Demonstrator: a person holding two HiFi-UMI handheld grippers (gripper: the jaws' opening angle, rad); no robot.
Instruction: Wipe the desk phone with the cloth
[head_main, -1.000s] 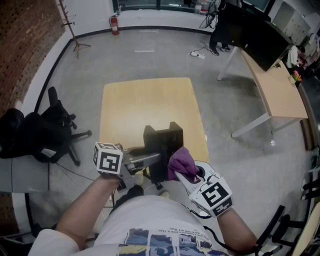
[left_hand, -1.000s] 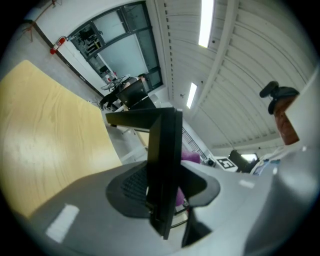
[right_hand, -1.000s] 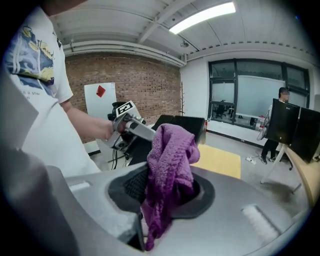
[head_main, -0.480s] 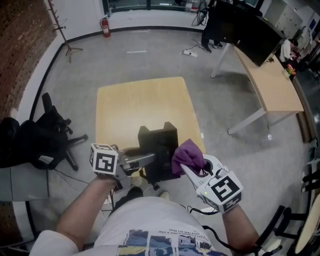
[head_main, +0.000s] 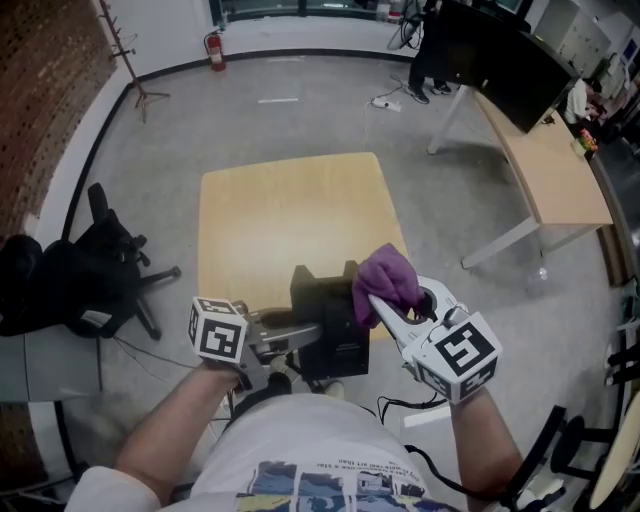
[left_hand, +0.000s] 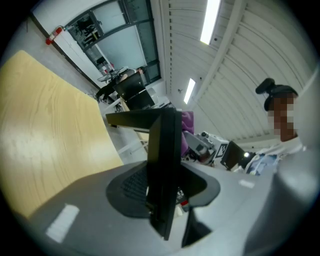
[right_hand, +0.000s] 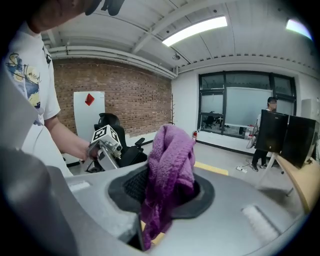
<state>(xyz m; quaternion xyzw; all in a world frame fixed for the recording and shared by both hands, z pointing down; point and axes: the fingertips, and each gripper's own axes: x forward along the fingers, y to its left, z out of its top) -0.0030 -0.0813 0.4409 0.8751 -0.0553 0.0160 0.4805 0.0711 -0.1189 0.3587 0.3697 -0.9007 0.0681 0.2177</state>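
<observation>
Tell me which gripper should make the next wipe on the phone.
Right. The right gripper holds the purple cloth beside the desk phone; the left gripper is clamped on the phone, steadying it.

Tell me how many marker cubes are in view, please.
2. One cube is on the left gripper, which clamps the phone. The other is on the right gripper, which holds the cloth. None seems hidden.
</observation>
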